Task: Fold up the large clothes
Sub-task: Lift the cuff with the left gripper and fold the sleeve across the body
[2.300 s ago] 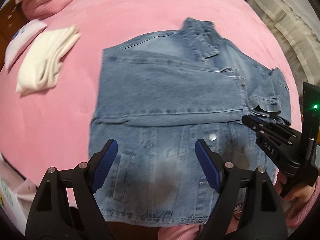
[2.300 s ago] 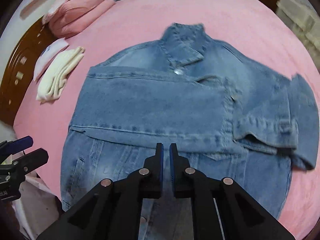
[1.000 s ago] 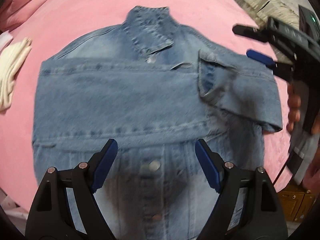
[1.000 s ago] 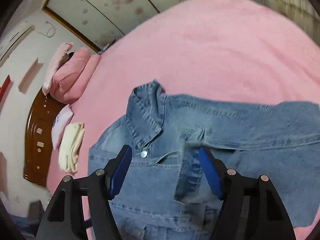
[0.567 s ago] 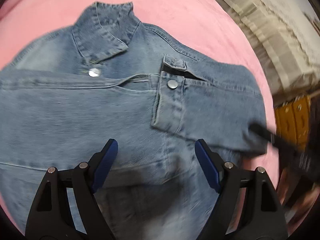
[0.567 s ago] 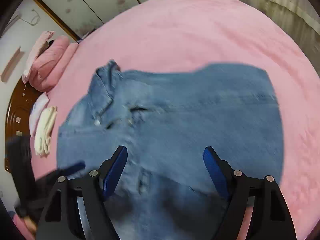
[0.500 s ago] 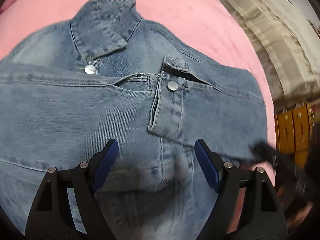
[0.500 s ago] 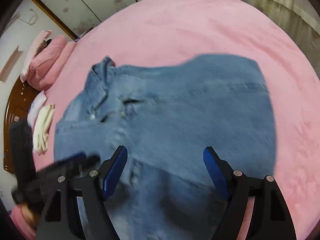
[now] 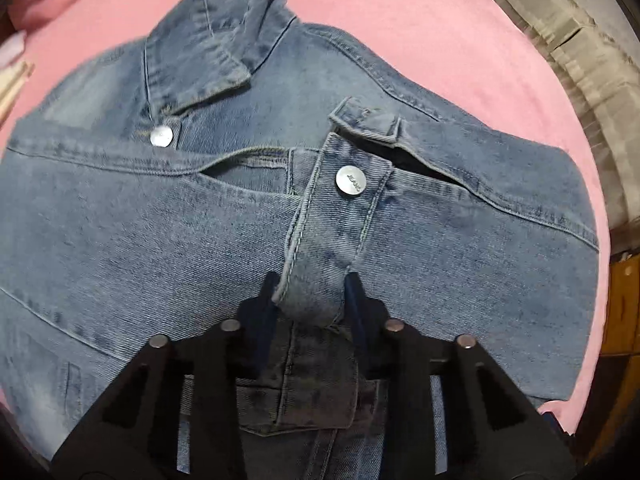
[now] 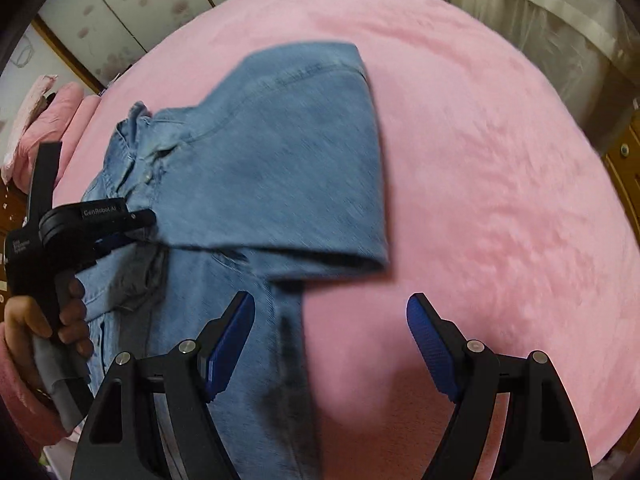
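On pink bed (image 10: 500, 160) | denim jacket (image 9: 120, 240) lies collar-away | left tool (image 9: 310, 296) pinching sleeve cuff (image 9: 320, 248) mid-chest | right tool (image 10: 330, 332) spread, hovering at jacket's right edge.

Both views are evenly lit by soft indoor light with no glare, and heavy fisheye bending curves everything toward a black vignette at the corners. In the left wrist view the denim jacket (image 9: 168, 240) is sharp at centre, smearing toward 9 o'clock, with a dark shadow at 6 o'clock. The right wrist view is motion-blurred across the jacket, with shadow under its folded edge.
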Tool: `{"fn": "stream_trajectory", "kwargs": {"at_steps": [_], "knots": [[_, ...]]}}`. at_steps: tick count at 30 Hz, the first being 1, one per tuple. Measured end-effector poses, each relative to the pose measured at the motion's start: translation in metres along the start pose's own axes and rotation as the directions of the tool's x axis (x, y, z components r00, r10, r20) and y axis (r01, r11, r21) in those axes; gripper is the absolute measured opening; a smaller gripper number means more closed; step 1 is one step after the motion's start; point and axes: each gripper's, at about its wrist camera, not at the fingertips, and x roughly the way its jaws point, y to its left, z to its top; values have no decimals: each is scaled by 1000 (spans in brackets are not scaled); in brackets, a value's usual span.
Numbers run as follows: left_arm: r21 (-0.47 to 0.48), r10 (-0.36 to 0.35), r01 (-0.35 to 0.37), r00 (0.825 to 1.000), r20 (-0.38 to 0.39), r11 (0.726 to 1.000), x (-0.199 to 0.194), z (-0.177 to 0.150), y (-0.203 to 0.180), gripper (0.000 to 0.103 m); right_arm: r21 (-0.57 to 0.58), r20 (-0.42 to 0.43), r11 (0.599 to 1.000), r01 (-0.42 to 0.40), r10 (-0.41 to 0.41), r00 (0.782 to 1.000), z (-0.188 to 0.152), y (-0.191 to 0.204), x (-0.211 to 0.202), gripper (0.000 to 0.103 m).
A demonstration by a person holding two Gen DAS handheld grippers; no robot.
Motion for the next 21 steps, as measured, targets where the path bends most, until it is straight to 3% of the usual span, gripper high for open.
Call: {"fn": "stream_trajectory", "kwargs": {"at_steps": [3,6,10,13,16,19,21], "knots": [[2,-44,44,999,11,999,-15,6,-14,11,-28,-25,999,-20,20,999,-6,-3,7,80],[72,-63,58,995,77,996,-45,17,-37,10,-87,-31,996,-26,23,999,-8,5,16,80],[73,-127,116,979,157,990,-88,42,-47,8,-139,-21,989,-42,39,999,-5,21,20,80],[30,-158,155,957,243,987,-129,59,-28,8,-182,-8,983,-29,28,1000,-4,32,26,80],[-34,-142,162,933,332,986,-165,82,6,8,-207,0,978,-20,20,1000,-5,42,30,80],[-99,-81,135,903,423,986,-193,90,46,8,-227,15,974,-6,9,1000,-4,53,31,80],[-140,-36,108,898,439,984,-200,90,78,8,-234,34,972,13,-5,999,3,58,31,80]]}}
